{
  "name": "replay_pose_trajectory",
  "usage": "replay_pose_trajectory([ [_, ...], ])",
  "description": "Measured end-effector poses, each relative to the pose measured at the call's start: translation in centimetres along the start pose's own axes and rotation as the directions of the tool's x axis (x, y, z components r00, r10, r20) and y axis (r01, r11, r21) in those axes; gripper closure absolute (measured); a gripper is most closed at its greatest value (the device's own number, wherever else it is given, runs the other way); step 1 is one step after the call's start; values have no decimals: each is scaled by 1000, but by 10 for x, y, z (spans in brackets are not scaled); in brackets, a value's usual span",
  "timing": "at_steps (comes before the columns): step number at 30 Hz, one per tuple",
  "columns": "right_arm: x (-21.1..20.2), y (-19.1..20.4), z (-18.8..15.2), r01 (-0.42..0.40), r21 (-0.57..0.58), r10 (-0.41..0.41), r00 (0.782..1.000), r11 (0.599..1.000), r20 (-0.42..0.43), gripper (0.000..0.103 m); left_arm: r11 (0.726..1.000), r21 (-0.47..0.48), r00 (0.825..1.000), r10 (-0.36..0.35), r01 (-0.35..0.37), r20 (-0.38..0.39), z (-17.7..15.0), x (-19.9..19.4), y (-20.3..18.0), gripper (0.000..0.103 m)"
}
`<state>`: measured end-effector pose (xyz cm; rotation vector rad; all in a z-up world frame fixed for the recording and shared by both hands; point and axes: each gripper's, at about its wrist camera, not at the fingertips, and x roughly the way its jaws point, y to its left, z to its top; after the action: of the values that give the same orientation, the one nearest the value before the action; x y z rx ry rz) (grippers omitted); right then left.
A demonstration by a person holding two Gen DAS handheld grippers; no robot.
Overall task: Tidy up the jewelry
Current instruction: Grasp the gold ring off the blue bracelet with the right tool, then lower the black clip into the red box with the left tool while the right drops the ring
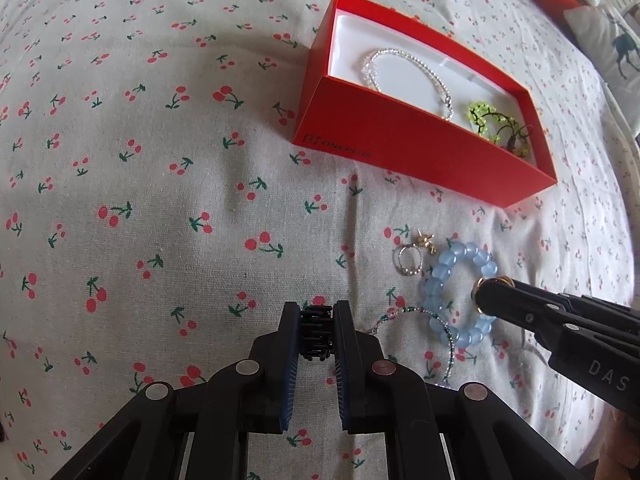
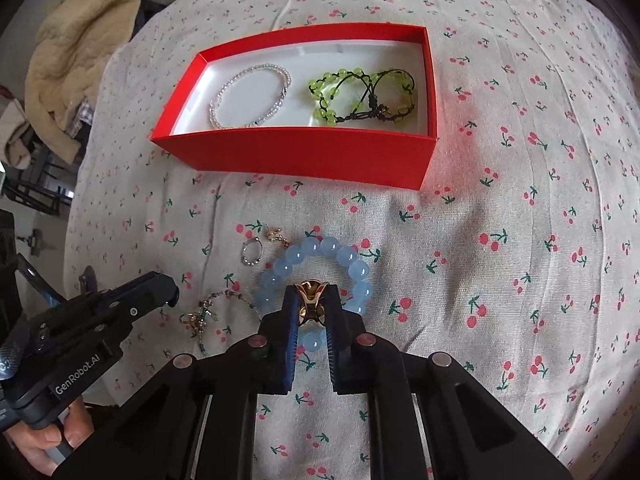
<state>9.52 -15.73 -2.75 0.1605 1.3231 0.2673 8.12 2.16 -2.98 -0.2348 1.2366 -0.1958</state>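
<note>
While right tongs [image 2: 311, 307] pinch gold ring [image 2: 310, 300], red box [image 2: 304, 156] near, perhaps clear cloth [image 2: 500, 280] rightward.

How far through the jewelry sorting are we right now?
Done: pearl bracelet and green bead bracelet lie in the red box. In hand: right gripper clamps a gold ring; left gripper clamps a black hair claw. Left on the cloth: blue bead bracelet, silver ring, gold earring, chain.

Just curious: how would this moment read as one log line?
left tool: shut on black hair clip | right tool: shut on gold ring | red box: two bracelets inside
</note>
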Motion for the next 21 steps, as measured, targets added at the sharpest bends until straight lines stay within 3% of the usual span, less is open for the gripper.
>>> replay_pose_trajectory([
  [11, -27, -11, 3, -40, 39, 37, 997, 998, 65, 90, 1000, 24, 997, -1, -1, 78, 2, -19, -8, 92],
  [21, -61, -19, 16, -52, 49, 42, 981, 997, 189, 90, 999, 35, 987, -40, 35, 154, 18, -34, -15, 92],
])
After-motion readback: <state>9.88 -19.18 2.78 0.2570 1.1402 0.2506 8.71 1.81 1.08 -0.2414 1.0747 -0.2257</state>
